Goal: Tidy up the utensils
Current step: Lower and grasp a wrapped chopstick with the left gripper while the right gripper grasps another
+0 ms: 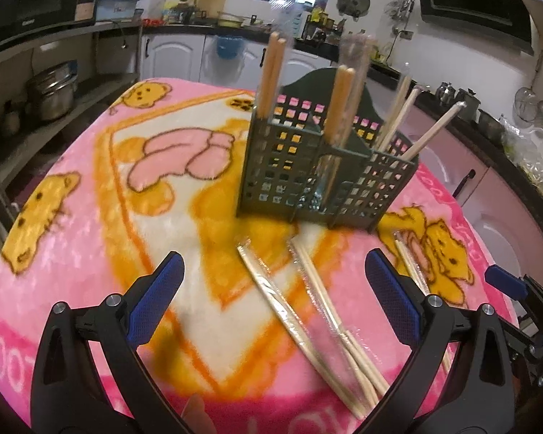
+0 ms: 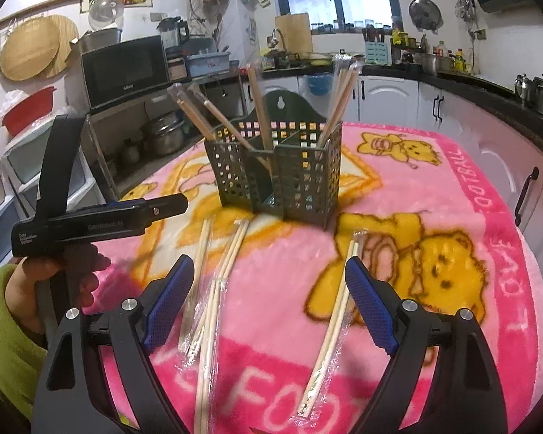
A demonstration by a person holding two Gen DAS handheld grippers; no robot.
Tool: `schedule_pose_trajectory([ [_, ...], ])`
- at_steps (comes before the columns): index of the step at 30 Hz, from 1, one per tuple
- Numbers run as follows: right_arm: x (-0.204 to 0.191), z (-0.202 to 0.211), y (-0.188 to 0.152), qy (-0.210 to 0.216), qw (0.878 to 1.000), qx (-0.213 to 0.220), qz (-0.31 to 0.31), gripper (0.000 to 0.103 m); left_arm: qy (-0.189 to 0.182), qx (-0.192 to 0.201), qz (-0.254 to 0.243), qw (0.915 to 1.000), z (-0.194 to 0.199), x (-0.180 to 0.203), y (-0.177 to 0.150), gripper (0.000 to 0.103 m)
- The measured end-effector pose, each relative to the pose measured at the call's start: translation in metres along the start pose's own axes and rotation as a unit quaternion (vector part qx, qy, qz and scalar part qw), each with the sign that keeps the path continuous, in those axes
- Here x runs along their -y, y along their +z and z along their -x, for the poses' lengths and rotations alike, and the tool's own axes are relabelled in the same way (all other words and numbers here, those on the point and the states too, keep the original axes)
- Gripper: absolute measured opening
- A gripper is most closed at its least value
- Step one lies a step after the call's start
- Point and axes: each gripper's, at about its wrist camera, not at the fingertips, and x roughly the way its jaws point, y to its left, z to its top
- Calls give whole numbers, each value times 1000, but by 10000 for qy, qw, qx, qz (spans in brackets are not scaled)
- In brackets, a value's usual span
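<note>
A dark green slotted utensil holder (image 1: 322,166) (image 2: 278,177) stands on the pink bear blanket (image 1: 90,253) (image 2: 452,217), with several wrapped chopstick pairs upright in its compartments. Three more wrapped pairs lie flat in front of it: two close together (image 1: 271,289) (image 2: 222,282) and one apart to the right (image 1: 409,264) (image 2: 336,311). My left gripper (image 1: 274,264) (image 2: 170,206) hovers open above the two close pairs, holding nothing. My right gripper (image 2: 268,267) (image 1: 503,280) is open and empty, between the close pairs and the lone pair.
A hand (image 2: 54,282) in a green sleeve holds the left gripper. Kitchen counters (image 2: 452,72), white cabinets, a microwave (image 2: 123,68) and shelves with pots (image 1: 50,94) surround the table. The blanket drops off at the table's rounded edges.
</note>
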Motion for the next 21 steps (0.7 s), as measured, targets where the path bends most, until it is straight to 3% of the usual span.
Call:
schedule_pose_trajectory([
  [10, -3, -21, -12, 193, 9990, -408, -10, 82, -103, -339, 263, 9990, -23, -15, -9, 92],
  [15, -6, -33, -18, 336, 9974, -628, 82, 76, -244, -517, 419, 9975, -35, -21, -12, 81],
  [21, -18, -53, -26, 561, 9933, -994, 186, 57, -430, -858, 525, 9940, -56, -24, -15, 54],
])
